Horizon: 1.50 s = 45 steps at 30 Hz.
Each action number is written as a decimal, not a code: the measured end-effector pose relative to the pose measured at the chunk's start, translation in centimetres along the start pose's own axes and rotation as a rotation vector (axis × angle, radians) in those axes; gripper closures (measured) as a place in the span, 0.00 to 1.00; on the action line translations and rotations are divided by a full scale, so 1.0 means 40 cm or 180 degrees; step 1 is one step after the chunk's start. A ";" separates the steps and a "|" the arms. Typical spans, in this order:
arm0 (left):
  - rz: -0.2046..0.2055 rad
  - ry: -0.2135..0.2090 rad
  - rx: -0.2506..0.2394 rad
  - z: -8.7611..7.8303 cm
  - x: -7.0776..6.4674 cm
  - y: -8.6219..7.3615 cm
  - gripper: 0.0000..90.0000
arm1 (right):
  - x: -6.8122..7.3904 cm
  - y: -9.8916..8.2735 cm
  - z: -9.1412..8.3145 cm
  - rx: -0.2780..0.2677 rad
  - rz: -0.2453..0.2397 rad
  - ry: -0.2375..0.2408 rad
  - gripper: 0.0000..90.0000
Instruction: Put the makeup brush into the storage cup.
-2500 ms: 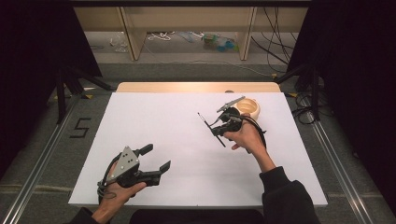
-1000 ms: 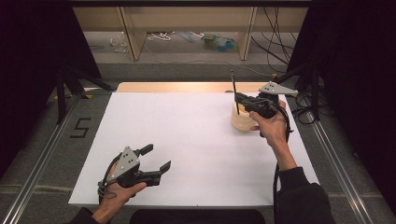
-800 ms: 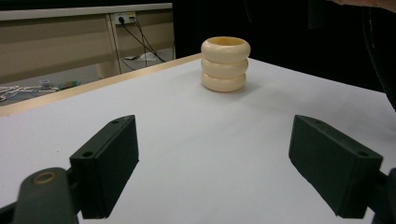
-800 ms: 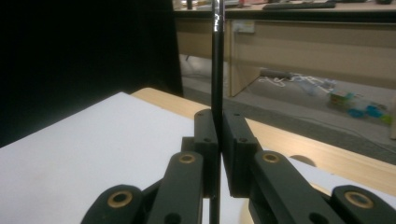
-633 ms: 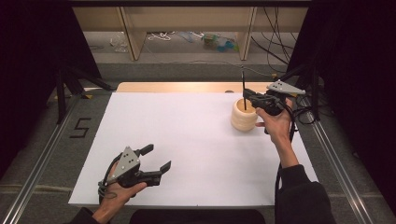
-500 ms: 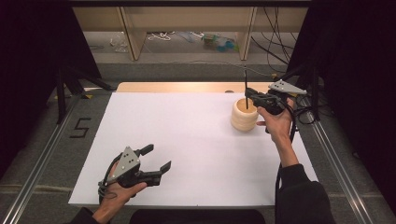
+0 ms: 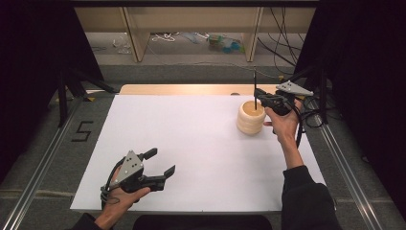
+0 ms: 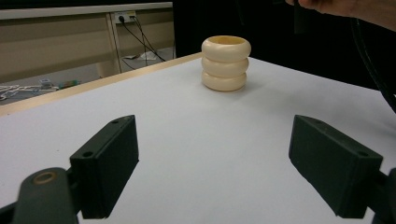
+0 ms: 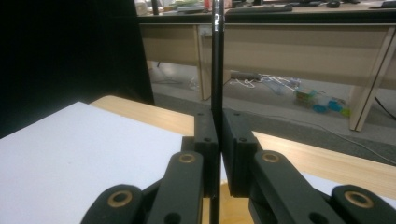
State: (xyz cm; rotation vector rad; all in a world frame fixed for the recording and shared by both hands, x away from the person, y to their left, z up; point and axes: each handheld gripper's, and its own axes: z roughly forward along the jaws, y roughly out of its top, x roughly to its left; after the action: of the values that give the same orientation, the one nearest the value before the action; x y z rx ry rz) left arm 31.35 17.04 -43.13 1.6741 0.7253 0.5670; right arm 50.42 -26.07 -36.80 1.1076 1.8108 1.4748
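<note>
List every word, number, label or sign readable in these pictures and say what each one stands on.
"5": a dark numeral on the grey floor left of the white table, in the high view.
A small pale mark on the black stick clamped in the right gripper: too blurred to read.
The cream ringed holder and the left gripper show no text.

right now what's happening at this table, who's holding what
A person works at a white table with a gripper in each hand. The right gripper is shut on a thin black stick, held upright over the mouth of a cream ribbed holder at the far right of the table. Whether the tip is inside yet is hard to tell. The left gripper is open and holds nothing, near the front edge.
</note>
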 end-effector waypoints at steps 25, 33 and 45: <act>-0.0021 0.0000 0.0001 -0.001 0.000 0.000 0.18 | -0.030 -0.013 0.039 0.0005 0.0067 -0.0163 0.95; -0.0025 0.0000 -0.0002 -0.001 0.000 0.000 0.18 | -0.033 -0.024 0.052 0.0062 0.0058 -0.0164 0.95; -0.0021 0.0001 -0.0008 -0.001 0.001 0.000 0.18 | -0.040 -0.036 0.063 0.0113 0.0083 -0.0212 0.95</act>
State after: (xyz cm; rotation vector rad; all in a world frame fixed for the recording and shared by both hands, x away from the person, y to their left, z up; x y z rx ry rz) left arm 31.33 17.09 -43.12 1.6687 0.7298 0.5635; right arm 52.94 -26.24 -38.95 1.1880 1.7895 1.4086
